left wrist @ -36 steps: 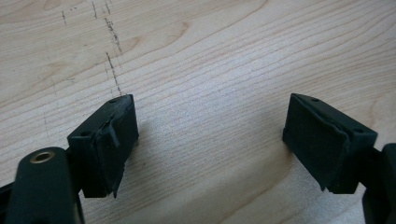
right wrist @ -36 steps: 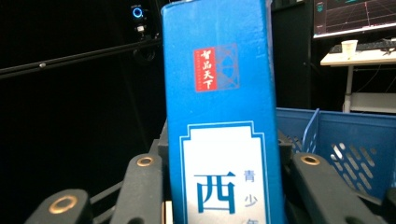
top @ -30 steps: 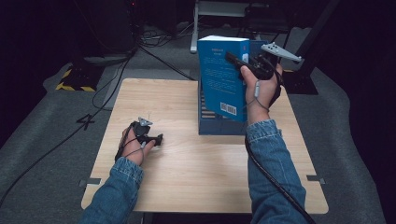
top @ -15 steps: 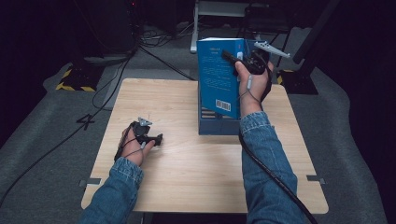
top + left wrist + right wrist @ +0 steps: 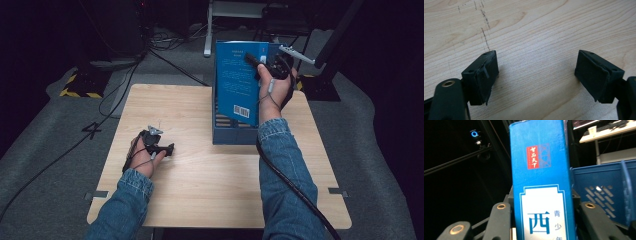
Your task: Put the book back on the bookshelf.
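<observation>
A blue book stands upright at the far right of the wooden table, its back cover with a barcode facing me. My right gripper is shut on it near its top edge. In the right gripper view the blue spine with a red label rises between the black jaws. A blue slotted rack sits under and behind the book. My left gripper rests low on the table at the left, open, with bare wood between its pads.
Cables trail over the dark floor to the left of the table. A yellow-black striped block lies at the far left. A metal stand and dark equipment stand behind the table.
The right gripper has carried the book slightly left and further from me, holding it higher over the blue rack. The left gripper has stayed put.
</observation>
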Action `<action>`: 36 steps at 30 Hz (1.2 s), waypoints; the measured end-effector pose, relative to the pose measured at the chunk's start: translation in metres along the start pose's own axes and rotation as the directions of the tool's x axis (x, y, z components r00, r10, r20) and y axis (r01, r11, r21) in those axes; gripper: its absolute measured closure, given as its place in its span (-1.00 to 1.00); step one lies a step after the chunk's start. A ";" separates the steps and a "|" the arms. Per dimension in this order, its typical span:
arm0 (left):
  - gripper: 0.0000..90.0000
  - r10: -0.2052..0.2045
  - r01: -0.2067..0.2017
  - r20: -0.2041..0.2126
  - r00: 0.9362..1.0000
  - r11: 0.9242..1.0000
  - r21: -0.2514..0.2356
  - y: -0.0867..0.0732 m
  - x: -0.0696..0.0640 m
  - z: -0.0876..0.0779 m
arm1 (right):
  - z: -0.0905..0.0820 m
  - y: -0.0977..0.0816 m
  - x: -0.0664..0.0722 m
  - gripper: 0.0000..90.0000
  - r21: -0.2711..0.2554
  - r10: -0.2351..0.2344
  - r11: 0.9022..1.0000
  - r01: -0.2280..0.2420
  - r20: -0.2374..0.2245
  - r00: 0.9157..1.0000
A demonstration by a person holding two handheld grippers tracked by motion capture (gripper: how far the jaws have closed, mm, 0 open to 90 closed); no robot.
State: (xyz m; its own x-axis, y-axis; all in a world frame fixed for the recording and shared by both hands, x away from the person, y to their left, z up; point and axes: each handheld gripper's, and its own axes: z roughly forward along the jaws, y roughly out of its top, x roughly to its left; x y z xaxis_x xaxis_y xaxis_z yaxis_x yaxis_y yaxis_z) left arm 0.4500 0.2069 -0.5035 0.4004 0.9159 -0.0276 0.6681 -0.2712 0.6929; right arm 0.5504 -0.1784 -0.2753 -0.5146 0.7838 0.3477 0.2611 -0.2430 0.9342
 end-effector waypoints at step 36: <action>-0.58 0.003 -0.003 -0.006 1.000 1.000 -0.004 0.000 -0.001 0.000 | 0.054 -0.016 0.025 0.36 0.011 -0.112 0.994 0.111 0.074 0.991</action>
State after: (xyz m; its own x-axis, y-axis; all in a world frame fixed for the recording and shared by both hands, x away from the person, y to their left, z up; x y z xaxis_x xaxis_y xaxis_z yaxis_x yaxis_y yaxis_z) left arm 0.4500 0.2063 -0.5038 0.3986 0.9169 -0.0212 0.6645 -0.2728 0.6957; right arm 0.5777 -0.1242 -0.2863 -0.4786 0.8462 0.2342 0.2116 -0.1477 0.9661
